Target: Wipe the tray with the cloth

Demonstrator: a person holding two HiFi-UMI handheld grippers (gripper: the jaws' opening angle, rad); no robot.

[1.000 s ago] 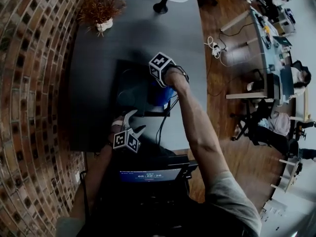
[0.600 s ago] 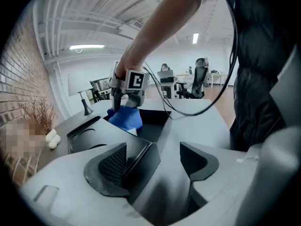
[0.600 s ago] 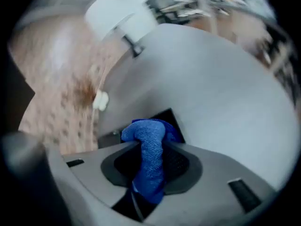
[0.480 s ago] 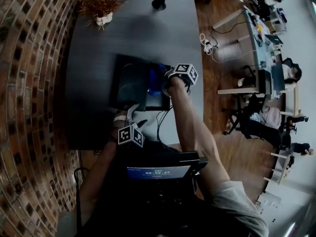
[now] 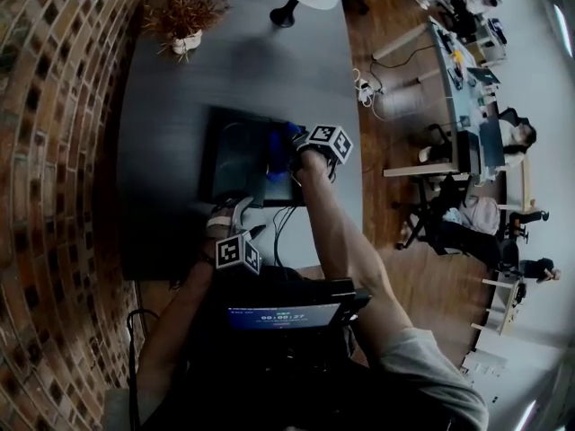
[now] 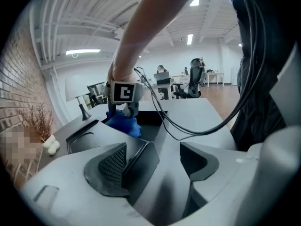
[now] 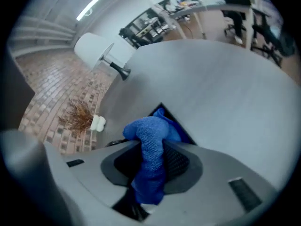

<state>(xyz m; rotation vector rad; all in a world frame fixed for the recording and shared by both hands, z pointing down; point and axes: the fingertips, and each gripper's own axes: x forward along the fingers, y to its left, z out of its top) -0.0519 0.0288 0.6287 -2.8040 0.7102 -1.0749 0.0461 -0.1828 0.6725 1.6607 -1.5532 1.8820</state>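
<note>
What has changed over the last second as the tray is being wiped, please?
The right gripper, shut on the blue textured cloth, swept it from the black rectangular tray's near right corner farther along its right side. The open left gripper stayed by the tray's near edge, empty.

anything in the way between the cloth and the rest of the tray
Nothing visible. The right gripper is shut on the blue cloth at the right side of the tray, and the rest of its surface looks bare.
</note>
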